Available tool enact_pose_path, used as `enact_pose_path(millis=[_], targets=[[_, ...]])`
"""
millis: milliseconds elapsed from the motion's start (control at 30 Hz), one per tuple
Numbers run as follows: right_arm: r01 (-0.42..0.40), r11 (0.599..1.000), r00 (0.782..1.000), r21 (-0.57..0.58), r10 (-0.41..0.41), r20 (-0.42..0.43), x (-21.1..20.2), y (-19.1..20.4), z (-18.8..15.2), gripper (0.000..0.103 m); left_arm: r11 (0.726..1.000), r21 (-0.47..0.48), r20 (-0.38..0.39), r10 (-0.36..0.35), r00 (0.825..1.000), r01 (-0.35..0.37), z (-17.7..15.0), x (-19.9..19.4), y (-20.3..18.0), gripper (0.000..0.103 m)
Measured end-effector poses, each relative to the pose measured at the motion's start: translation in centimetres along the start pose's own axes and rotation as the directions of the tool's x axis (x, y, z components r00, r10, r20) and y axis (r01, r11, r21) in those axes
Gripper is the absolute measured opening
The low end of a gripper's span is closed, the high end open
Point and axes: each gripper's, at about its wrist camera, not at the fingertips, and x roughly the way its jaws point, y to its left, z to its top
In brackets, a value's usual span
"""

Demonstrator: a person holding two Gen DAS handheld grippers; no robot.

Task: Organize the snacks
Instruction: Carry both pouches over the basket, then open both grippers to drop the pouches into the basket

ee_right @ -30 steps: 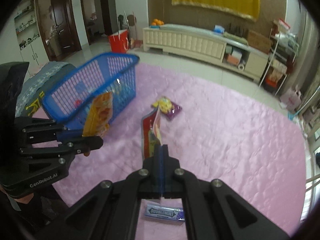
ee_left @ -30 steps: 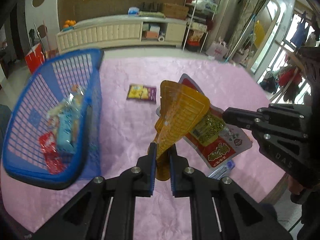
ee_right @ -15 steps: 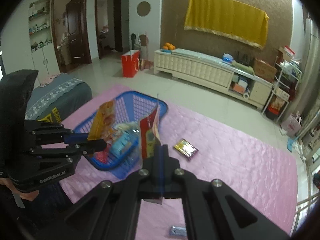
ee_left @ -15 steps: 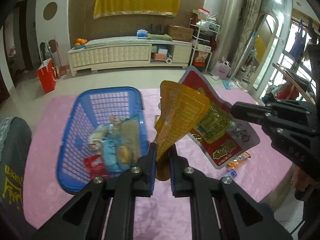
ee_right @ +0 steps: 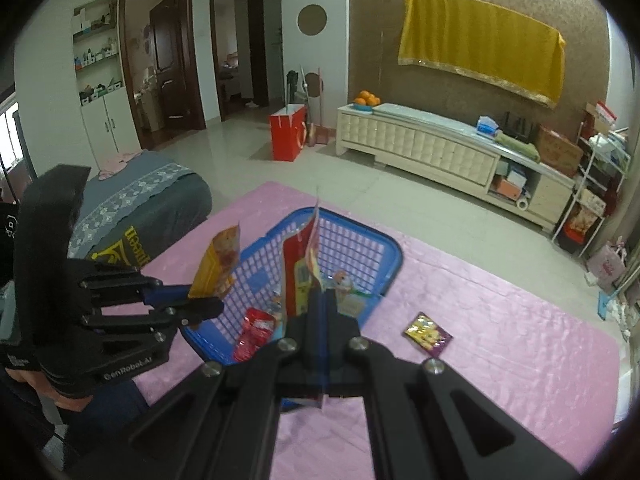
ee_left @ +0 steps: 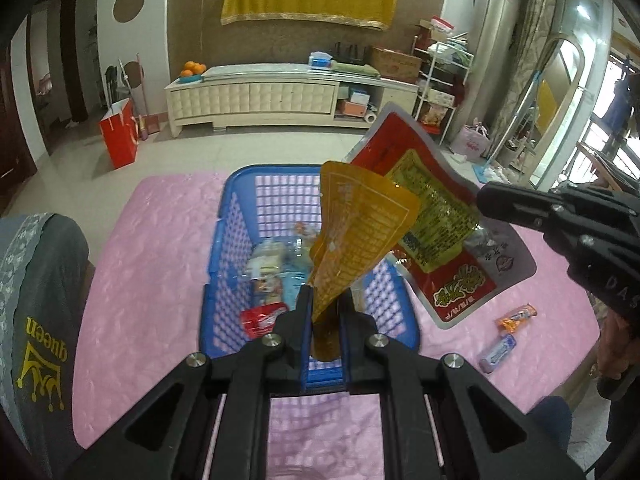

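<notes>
My left gripper [ee_left: 325,300] is shut on an orange snack packet [ee_left: 360,228] and holds it upright over the blue basket [ee_left: 236,216]. My right gripper [ee_right: 320,300] is shut on a red snack bag [ee_right: 298,268], also above the basket [ee_right: 376,240]. The red bag shows in the left wrist view [ee_left: 436,232], held by the right gripper [ee_left: 486,202]. The orange packet shows in the right wrist view [ee_right: 218,262], held by the left gripper [ee_right: 200,300]. The basket holds several snacks, including a red packet [ee_left: 260,318].
On the pink tablecloth [ee_left: 152,264] lie an orange candy bar [ee_left: 516,315] and a purple gum pack [ee_left: 498,354] right of the basket. A purple and yellow packet [ee_right: 427,334] lies beside the basket. A grey chair back [ee_left: 36,312] stands at the left.
Both grippers have lifted and swung left with their packets, from over the bare cloth to above the basket. The basket now sits centred under both.
</notes>
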Motion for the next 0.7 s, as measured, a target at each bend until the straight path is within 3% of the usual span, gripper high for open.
enact_pose_path(millis=[533, 700], targets=[[-0.050, 0.995, 0.991, 0.084, 0.060, -0.119, 5.8, 1.4, -1.9, 0.001, 1.000, -0.024, -0.088, -0.021, 0.996, 0.019, -1.5, 4.2, 3.4, 0.011], [-0.033, 0.996, 0.989, 0.083, 0.045, -0.143, 6.5, 1.7, -2.1, 0.001, 0.999, -0.030, -0.109, -0.030, 0.994, 0.027, -1.9, 5.4, 3.8, 0.011]])
